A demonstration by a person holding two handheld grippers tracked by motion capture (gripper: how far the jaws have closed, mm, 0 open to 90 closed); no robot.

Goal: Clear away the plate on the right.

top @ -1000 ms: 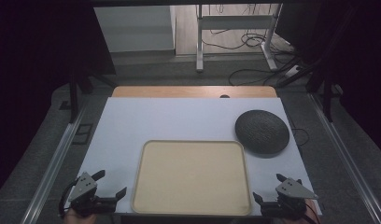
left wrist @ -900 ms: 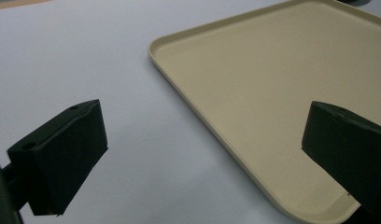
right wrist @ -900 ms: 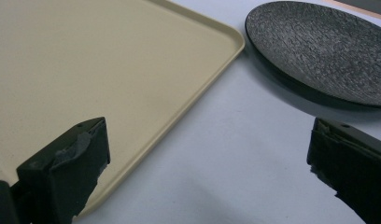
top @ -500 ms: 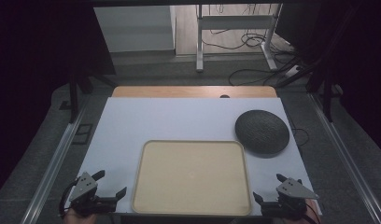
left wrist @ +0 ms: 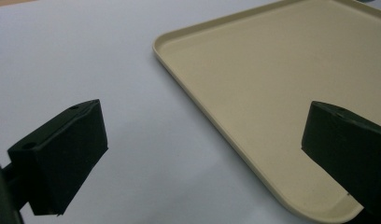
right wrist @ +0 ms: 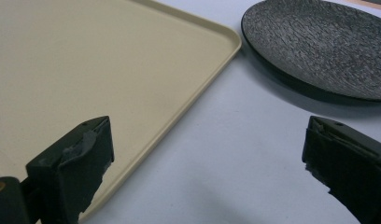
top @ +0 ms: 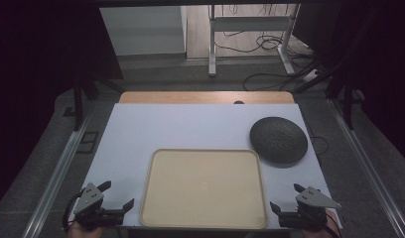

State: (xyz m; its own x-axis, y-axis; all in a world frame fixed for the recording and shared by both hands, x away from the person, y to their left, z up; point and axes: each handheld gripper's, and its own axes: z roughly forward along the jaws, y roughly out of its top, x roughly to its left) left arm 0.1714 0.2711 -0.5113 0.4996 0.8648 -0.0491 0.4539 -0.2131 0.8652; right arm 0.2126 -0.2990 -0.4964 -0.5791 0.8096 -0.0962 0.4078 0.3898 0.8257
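Dim, soft shadows, dark surroundings

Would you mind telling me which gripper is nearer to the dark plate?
Right. The right gripper sits at the near edge just below the dark plate; the left gripper is across the beige tray.

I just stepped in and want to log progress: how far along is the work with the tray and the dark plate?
Nothing looks done so far: the beige tray is bare and the dark plate sits on the white table beside the tray's far right corner. In hand: nothing; the left tongs and right tongs are open at the near edge, flanking the tray. All the handling is left.
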